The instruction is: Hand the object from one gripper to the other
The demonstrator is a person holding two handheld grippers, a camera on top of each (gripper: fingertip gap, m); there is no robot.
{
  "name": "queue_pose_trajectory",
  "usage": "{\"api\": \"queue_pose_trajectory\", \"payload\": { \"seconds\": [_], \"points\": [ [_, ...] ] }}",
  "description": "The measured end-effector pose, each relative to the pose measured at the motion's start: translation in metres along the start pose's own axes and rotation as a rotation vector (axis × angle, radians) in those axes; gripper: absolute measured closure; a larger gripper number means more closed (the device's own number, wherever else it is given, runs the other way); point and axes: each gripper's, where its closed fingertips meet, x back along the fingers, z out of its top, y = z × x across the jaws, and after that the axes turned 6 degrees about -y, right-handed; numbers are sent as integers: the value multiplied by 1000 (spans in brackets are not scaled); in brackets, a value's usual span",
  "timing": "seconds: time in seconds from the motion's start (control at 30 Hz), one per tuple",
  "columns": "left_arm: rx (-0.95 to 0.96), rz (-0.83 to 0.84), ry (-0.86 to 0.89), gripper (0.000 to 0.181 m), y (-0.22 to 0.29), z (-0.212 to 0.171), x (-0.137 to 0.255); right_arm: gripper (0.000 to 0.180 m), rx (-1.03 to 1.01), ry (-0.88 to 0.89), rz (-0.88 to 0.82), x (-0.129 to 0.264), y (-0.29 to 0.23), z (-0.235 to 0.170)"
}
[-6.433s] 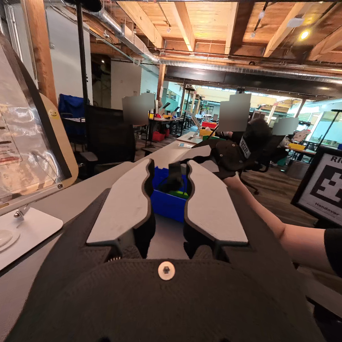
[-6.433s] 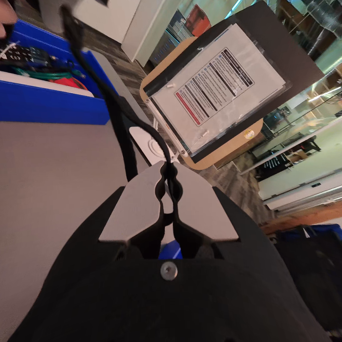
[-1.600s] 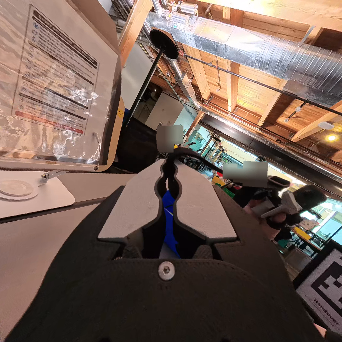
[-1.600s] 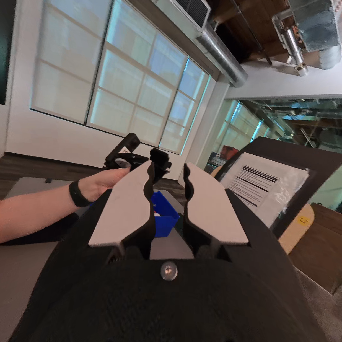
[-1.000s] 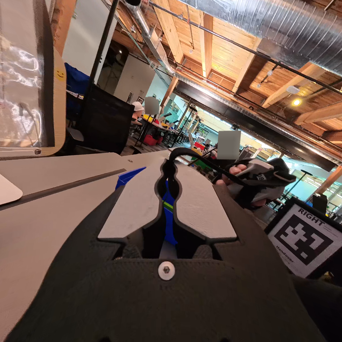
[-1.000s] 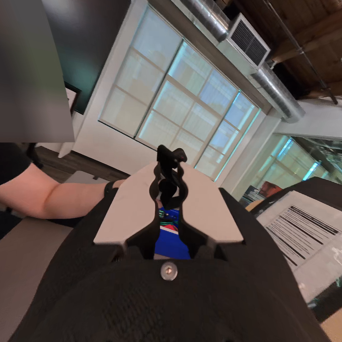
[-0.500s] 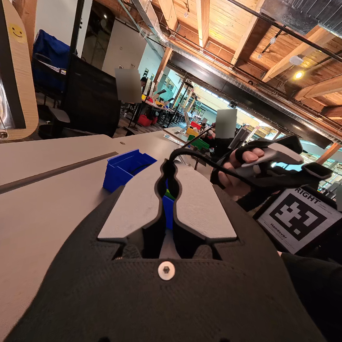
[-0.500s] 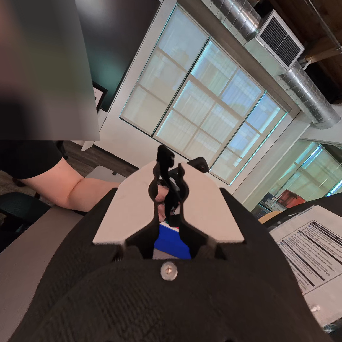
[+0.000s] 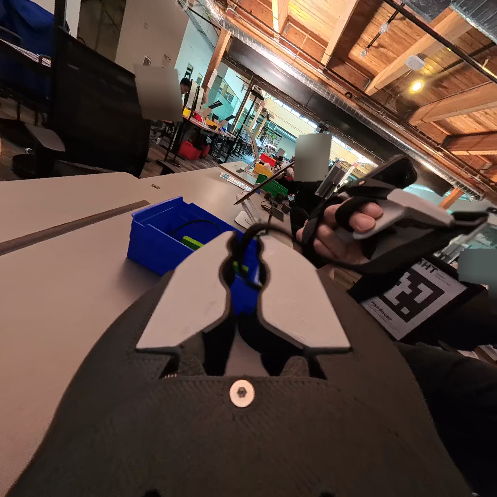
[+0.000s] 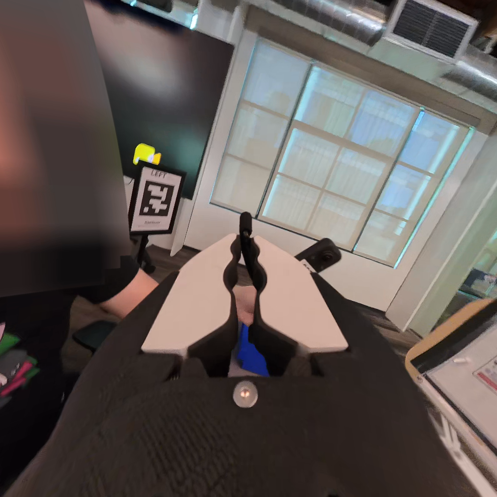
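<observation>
A thin black cable [image 9: 269, 227] runs between both grippers above the grey table [image 9: 67, 282]. In the left wrist view my left gripper [image 9: 247, 236] has its fingers slightly parted, and the cable passes loosely through the gap. The cable arcs right toward the right gripper's body, held by a hand [image 9: 336, 242]. In the right wrist view my right gripper [image 10: 246, 236] is shut on the cable [image 10: 245, 220], whose end sticks up past the tips. A blue bin [image 9: 150, 242] holding green parts and a wire sits on the table below.
A framed marker sign [image 9: 411, 290] stands to the right of the table, and another one [image 10: 156, 201] stands at the left. A board with a printed sheet [image 10: 457, 363] stands at the table's far side. A white stand [image 9: 247, 212] is behind the bin. Spacing between my two grippers at the tips: around 15 cm.
My left gripper's fingers have parted a little around the cable. The right gripper stays shut on it. Both views have swung, and the bin now shows more fully.
</observation>
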Motion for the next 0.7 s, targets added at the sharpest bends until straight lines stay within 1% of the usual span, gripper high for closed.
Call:
{"api": "queue_pose_trajectory", "payload": {
  "seconds": [0.07,0.1,0.13,0.2,0.27,0.37,0.4,0.47,0.6,0.7],
  "points": [
    [-42,50,-25,128,-6,0,-1,173,-100,8,-87,7,20,1],
    [-82,79,-35,116,-8,0,-1,174,-158,-11,-140,12,33,-4],
    [-129,105,-32,115,-9,1,1,173,-215,-44,-203,16,46,-12],
    [-221,164,-10,115,-12,7,6,173,-341,-107,-280,25,66,-31],
    [-303,169,-5,119,-6,9,7,174,-460,-121,-308,32,79,-46],
    [-361,24,-25,135,23,1,0,174,-588,-125,-269,31,83,-62],
    [-374,-23,-34,138,33,-3,-4,174,-611,-136,-255,28,82,-68],
    [-411,-54,-63,140,43,-11,-11,174,-646,-167,-205,19,76,-77],
    [-492,-17,-206,139,39,-35,-21,174,-658,-219,-157,6,67,-87],
    [-532,41,-248,138,30,-40,-23,174,-661,-247,-136,0,61,-93]
  ]
}}
